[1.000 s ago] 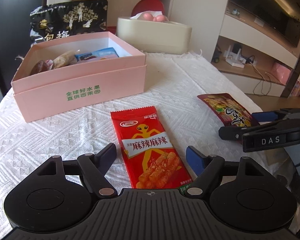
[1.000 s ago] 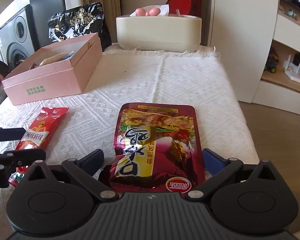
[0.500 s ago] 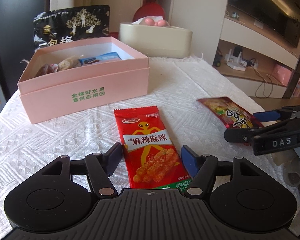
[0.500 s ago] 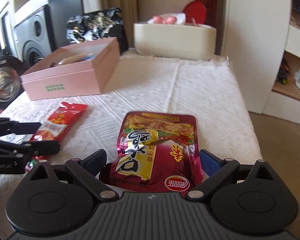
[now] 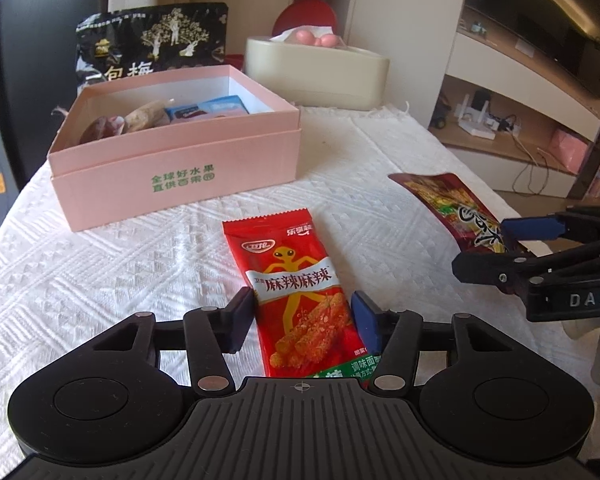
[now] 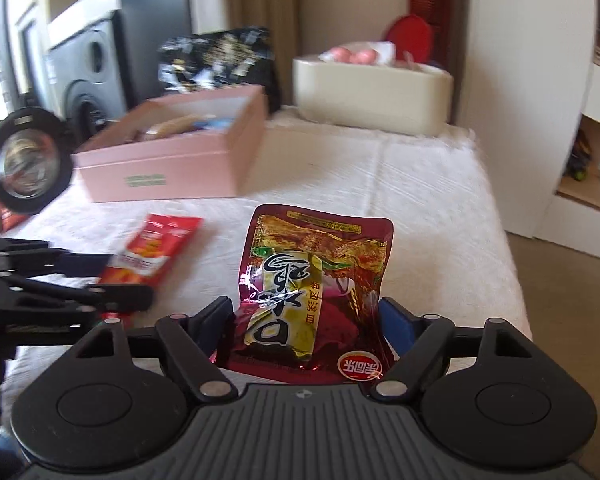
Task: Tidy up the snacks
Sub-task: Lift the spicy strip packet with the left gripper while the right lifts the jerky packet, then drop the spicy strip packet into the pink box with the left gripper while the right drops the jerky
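Observation:
A red spicy-strip packet (image 5: 296,280) lies flat on the white cloth. My left gripper (image 5: 302,308) straddles its near half. The jaws are closing, their pads just reach the packet's long edges, and it is not creased. A dark red foil packet (image 6: 316,264) stands crumpled and tilted up off the cloth between the closing pads of my right gripper (image 6: 306,316). In the left wrist view that dark red foil packet (image 5: 440,196) hangs raised from the right gripper (image 5: 480,247). The open pink box (image 5: 172,168) with several snacks inside sits at the back left.
Behind the pink box (image 6: 160,168) leans a black snack bag (image 5: 152,48). A cream tissue container (image 5: 316,72) stands at the table's far end. The table's right edge (image 6: 512,280) drops to the floor. The left gripper (image 6: 130,276) shows blurred beside the red packet (image 6: 156,244).
Both grippers' jaws have narrowed around their packets. The right gripper has risen and rolled, lifting and creasing the dark red packet. The red packet still lies flat.

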`<state>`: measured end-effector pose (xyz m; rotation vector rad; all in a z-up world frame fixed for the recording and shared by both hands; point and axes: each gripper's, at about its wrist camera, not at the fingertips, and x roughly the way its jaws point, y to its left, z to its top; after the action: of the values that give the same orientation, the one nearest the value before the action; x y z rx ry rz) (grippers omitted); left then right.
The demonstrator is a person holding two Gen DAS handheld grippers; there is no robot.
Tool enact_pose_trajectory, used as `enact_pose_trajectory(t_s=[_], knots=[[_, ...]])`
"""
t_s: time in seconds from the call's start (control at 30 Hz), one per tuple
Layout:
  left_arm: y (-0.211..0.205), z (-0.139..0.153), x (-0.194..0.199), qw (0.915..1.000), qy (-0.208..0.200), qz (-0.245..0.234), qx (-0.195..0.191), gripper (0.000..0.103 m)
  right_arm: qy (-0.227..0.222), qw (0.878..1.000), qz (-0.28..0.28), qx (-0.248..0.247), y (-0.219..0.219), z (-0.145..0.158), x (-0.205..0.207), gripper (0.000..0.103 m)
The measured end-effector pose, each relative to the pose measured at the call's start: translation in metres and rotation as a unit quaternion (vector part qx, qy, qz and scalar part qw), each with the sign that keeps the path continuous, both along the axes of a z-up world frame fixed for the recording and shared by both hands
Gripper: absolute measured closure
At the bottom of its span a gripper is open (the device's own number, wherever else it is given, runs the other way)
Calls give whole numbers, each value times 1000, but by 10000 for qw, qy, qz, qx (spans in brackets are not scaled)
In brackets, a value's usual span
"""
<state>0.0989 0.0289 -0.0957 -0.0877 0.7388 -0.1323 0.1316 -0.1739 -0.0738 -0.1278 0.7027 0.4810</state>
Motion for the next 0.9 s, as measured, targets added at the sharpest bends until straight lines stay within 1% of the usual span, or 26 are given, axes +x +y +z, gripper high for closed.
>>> enact_pose_trajectory(t_s=[0.13, 0.27, 0.37, 0.43, 0.53, 0.57, 0.63, 0.67, 0.7, 0.73, 0.77, 0.8, 0.83, 0.87, 0.9], knots=[[2, 6, -17, 10000, -1, 7, -23, 46, -186, 9991, 379, -13, 6, 14, -22, 23], [7, 16, -35, 9998, -164, 75, 2, 47, -350, 9967, 727, 32, 12, 31, -38, 23], [15, 33, -44, 9990, -435, 138, -16, 47, -556, 9945, 885, 48, 19, 47, -46, 23], [26, 54, -43, 9967, -782, 215, 74, 47, -700, 9922, 1024, 111, 25, 64, -44, 23], [45, 93, -27, 9890, -1391, 433, 268, 47, -1038, 9880, 1116, 252, 33, 97, -33, 23], [53, 104, -17, 9862, -1560, 495, 253, 47, -1138, 9867, 1116, 307, 36, 108, -26, 23], [71, 119, 9, 9818, -1801, 606, 42, 47, -1281, 9855, 1035, 399, 44, 126, -8, 23], [80, 122, 25, 9795, -1884, 689, -155, 46, -1333, 9856, 958, 409, 48, 131, 2, 23], [93, 121, 43, 9774, -1930, 736, -450, 46, -1380, 9858, 877, 397, 54, 135, 12, 23], [106, 115, 63, 9763, -1874, 725, -805, 44, -1418, 9859, 810, 375, 59, 137, 22, 23], [120, 106, 86, 9782, -1622, 706, -1084, 44, -1434, 9862, 754, 345, 65, 137, 32, 23], [131, 94, 110, 9824, -1191, 758, -1221, 44, -1417, 9868, 715, 313, 71, 135, 42, 23], [139, 82, 132, 9863, -737, 875, -1186, 45, -1365, 9878, 688, 284, 77, 133, 52, 23], [144, 71, 147, 9881, -502, 1001, -1055, 46, -1286, 9890, 679, 258, 83, 130, 62, 23], [148, 64, 155, 9886, -418, 1125, -911, 48, -1194, 9902, 684, 233, 88, 127, 72, 23]])
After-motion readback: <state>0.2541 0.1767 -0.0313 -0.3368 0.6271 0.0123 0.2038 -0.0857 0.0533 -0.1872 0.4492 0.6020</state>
